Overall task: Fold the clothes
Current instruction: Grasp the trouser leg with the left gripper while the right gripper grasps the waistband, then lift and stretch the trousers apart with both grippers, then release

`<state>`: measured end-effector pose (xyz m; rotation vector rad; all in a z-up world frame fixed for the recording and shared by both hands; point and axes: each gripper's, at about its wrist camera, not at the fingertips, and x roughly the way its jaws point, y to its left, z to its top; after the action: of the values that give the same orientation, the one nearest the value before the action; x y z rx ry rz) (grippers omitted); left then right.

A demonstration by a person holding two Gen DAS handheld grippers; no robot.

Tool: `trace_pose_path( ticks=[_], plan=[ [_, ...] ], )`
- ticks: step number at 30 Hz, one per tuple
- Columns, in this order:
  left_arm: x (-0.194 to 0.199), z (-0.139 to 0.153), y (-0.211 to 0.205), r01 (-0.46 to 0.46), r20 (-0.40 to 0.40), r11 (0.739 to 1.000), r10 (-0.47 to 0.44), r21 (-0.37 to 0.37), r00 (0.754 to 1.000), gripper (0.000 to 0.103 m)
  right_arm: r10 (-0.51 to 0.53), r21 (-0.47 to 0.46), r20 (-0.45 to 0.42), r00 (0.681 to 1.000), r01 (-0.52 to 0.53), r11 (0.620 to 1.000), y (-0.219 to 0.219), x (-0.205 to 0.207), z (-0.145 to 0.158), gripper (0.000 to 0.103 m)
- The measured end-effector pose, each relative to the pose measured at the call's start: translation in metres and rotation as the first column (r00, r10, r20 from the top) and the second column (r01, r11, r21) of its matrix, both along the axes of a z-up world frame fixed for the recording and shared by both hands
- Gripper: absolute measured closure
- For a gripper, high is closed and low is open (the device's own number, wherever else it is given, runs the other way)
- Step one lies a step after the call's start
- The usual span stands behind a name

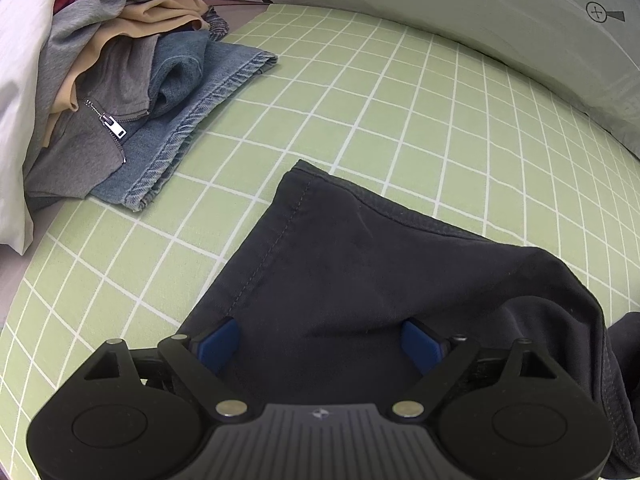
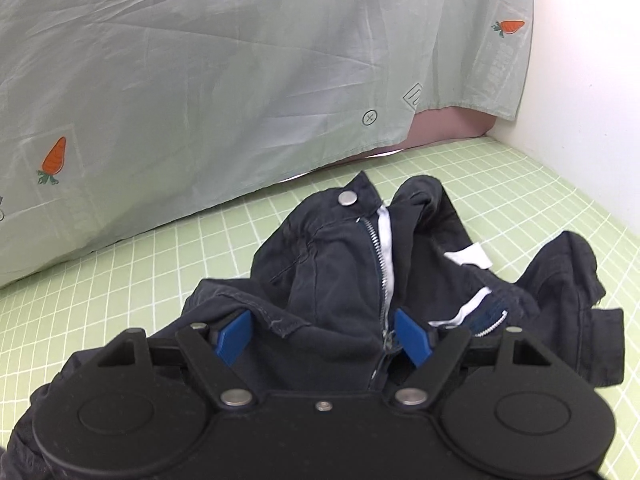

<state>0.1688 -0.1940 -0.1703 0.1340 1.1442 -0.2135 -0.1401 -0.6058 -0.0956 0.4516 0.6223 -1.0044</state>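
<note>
I am working over a bed with a green checked sheet (image 1: 400, 92), and going from my left side to my right. At far left a pile of clothes (image 1: 132, 80) is sitting against a white pillow (image 1: 20, 92): blue jeans (image 1: 200, 100) at the bottom, a grey zipped top (image 1: 80, 148) over them, tan and red pieces above. None of it is folded yet, as far as I can judge.

My left gripper (image 1: 322, 344) is pointing steeply down over the leg end of the dark trousers (image 1: 360, 264). Its jaws are standing spread wide, with the cloth lying under and between them but nothing pinched. The hem corner is lying flat on the sheet, just ahead of me.

My right gripper (image 2: 322, 340) is hanging over the waist end of the same dark trousers (image 2: 340, 264), where the metal button (image 2: 347, 199) and the open zip (image 2: 380, 256) are showing. These jaws are also spread, straddling the rumpled waistband without gripping it. Behind it a pale quilt with carrot prints (image 2: 200, 80) is lying along the bed.

I judge that I am at the start of folding this garment: it is laid out, but the waist is still bunched. Next I need to close both jaws on cloth, one at the hem and one at the waistband, and pull the trousers straight before bringing one end over the other.
</note>
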Motion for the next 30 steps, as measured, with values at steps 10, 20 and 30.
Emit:
trace_pose_path(
  ticks=[10, 20, 30],
  plan=[
    [0.006, -0.005, -0.009, -0.038, -0.01, 0.999, 0.038, 0.017, 0.999, 0.003, -0.033, -0.103, -0.008, 0.999, 0.032, 0.994, -0.027, -0.017, 0.028, 0.018],
    [0.021, -0.004, -0.016, -0.004, -0.02, 1.0, 0.005, 0.023, 1.0, 0.003, 0.206, -0.159, -0.176, 0.963, -0.234, 0.959, -0.069, 0.064, 0.012, 0.012],
    [0.048, 0.005, -0.023, 0.035, 0.039, 0.999, -0.035, 0.007, 0.999, 0.003, 0.485, -0.038, -0.458, 0.745, -0.561, 0.827, -0.113, 0.132, -0.041, 0.012]
  ],
)
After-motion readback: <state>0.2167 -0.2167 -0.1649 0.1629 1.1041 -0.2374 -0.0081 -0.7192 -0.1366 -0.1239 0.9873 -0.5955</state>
